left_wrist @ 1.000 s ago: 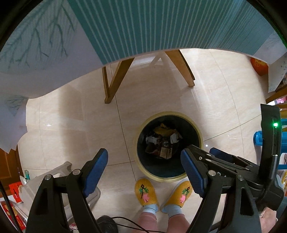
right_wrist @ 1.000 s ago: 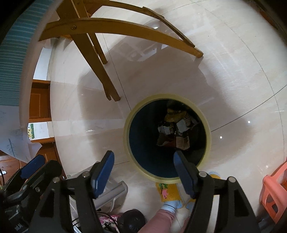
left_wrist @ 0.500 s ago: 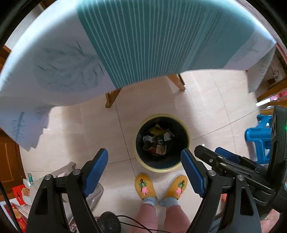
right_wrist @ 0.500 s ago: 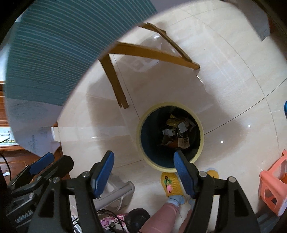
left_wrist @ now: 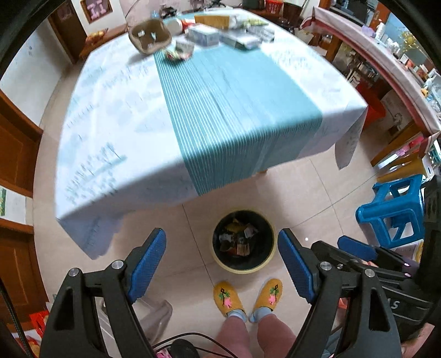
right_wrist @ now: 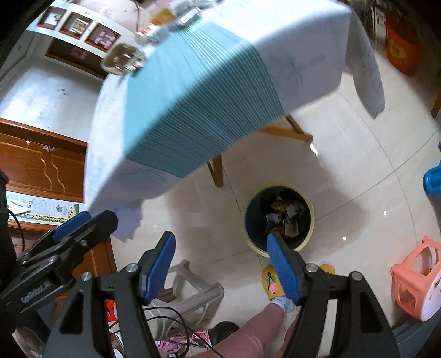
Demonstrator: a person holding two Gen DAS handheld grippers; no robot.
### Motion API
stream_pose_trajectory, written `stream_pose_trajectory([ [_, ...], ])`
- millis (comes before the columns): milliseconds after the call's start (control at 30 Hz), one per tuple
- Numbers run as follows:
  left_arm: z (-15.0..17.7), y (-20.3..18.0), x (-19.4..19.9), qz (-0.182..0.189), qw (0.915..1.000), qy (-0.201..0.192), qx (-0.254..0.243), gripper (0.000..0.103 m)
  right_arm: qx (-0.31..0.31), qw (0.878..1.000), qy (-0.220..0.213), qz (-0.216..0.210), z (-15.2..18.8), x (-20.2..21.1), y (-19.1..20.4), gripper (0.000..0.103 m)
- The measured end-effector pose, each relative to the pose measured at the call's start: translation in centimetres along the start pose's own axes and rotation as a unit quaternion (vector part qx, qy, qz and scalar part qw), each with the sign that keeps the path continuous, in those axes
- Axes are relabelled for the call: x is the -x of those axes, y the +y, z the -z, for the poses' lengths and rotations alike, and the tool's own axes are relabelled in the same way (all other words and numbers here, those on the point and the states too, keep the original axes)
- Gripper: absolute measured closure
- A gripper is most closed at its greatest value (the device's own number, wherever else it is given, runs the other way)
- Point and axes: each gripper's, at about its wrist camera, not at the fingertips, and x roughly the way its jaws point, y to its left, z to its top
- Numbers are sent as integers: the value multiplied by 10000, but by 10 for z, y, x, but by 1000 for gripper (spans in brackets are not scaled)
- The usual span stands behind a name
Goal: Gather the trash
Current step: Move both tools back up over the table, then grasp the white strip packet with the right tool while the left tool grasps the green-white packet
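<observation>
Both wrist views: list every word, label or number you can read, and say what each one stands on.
"S": only this last letter shows, on the black body of the right tool, in the left wrist view.
White lettering on the black body of the left tool: too blurred to read.
Pink characters in a frame on the wall: too blurred to read.
Packets on the table and in the bin: print too small to read.
</observation>
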Motion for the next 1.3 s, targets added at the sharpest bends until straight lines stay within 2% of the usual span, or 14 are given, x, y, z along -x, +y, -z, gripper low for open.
stream_pose_trajectory([
  [300,-31,33,51,309,9987,-280,309,21,336,9977,-589,14,-24,53,51,34],
  [500,-56,55,57,549,9964,-383,521,21,520,9942,-935,106,-43,71,76,34],
  [733,-83,78,59,488,9950,-586,641,21,647,9899,-1254,138,-73,82,97,34],
  [900,-107,95,51,419,9932,-648,874,21,736,9893,-1250,124,-101,75,103,34],
  [1067,-133,111,33,334,9888,-626,1314,21,918,9893,-1118,169,-144,57,102,34],
  [1200,-164,123,10,201,9816,-512,1830,21,1180,9877,-1000,238,-189,42,99,34],
  [1300,-192,127,-10,115,9722,-324,2315,21,1489,9848,-828,324,-232,29,95,34],
])
